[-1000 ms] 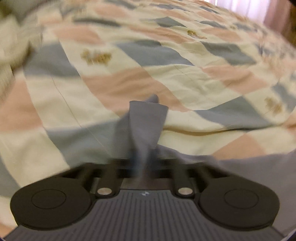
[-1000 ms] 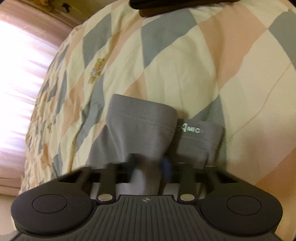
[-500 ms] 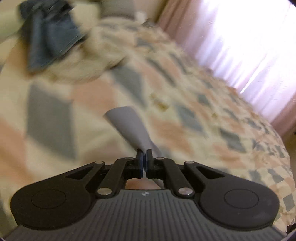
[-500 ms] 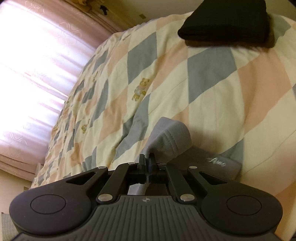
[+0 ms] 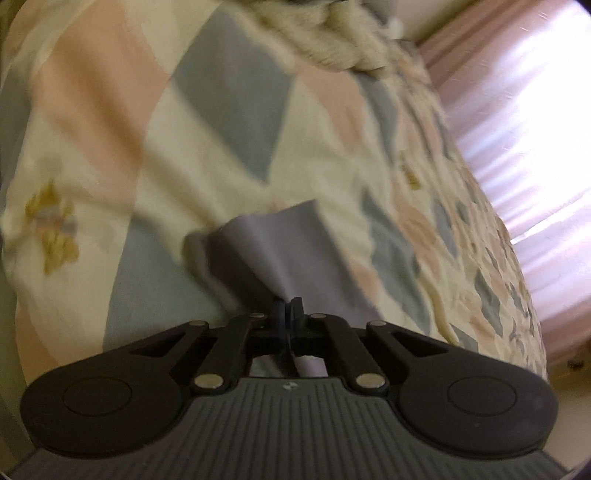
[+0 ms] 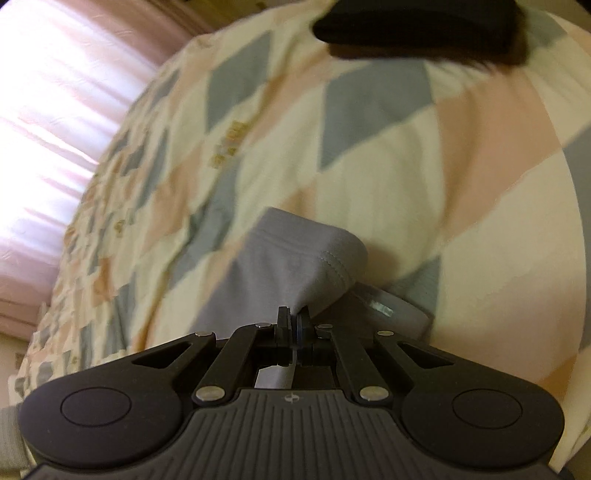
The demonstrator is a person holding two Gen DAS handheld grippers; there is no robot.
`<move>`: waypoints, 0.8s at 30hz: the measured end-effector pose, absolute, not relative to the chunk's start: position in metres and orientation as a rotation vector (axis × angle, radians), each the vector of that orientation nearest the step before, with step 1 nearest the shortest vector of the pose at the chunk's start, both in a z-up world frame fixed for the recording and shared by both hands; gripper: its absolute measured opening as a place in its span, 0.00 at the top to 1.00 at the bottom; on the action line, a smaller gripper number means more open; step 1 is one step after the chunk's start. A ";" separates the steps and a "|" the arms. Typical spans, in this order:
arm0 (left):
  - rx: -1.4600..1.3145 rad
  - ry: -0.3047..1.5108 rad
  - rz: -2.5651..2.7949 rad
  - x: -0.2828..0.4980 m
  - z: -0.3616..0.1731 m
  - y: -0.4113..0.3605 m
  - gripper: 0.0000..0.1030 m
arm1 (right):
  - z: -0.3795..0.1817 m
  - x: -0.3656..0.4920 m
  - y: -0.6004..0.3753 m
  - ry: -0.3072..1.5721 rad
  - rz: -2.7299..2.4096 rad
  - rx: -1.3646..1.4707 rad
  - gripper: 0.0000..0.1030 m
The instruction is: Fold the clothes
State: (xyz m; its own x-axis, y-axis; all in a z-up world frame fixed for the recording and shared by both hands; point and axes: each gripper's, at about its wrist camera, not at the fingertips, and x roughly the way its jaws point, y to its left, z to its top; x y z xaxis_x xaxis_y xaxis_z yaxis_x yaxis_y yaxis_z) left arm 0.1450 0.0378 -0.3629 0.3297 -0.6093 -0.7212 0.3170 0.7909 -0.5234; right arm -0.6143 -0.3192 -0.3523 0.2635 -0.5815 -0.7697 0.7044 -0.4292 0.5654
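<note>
Both jaws are clamped on the thin grey knit garment (image 5: 284,251): left gripper (image 5: 287,306), right gripper (image 6: 293,315). Uneven pulling may slip fabric, skewing the fold on the diamond-patterned quilt (image 6: 388,184).

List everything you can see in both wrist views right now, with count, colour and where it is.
Grey garment: one, grey, on the quilt, pinched at both claws.
Quilt: one, cream with pink and blue-grey diamonds and small bear prints, covering the bed.
Black folded item: one, black, far edge of the quilt in the right wrist view.
Cream knitted fabric: one, bunched at the top of the left wrist view.
Curtains: pink, backlit, beyond the bed.
Left claw: black, shut on the garment.
Right claw: black, shut on the garment.
</note>
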 end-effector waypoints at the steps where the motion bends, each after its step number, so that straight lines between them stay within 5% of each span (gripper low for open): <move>1: -0.285 1.045 -0.638 0.142 -0.355 0.036 1.00 | -0.348 -0.615 -0.319 0.120 -1.434 1.396 0.98; 19: -0.058 1.035 -0.630 0.140 -0.363 0.028 1.00 | -0.374 -0.638 -0.275 0.117 -1.481 1.475 0.98; 22: -0.036 1.041 -0.630 0.140 -0.363 0.027 1.00 | -0.376 -0.638 -0.275 0.082 -1.493 1.471 0.77; 24: -0.032 1.039 -0.634 0.139 -0.360 0.027 1.00 | -0.377 -0.639 -0.275 0.059 -1.502 1.469 0.77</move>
State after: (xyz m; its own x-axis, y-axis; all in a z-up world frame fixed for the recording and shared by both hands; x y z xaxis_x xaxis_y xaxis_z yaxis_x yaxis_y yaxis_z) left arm 0.1387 0.0266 -0.3601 0.3464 -0.5038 -0.7913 0.4740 0.8220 -0.3157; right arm -0.6387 -0.2752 -0.3766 0.2296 -0.5865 -0.7767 0.6461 -0.5049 0.5724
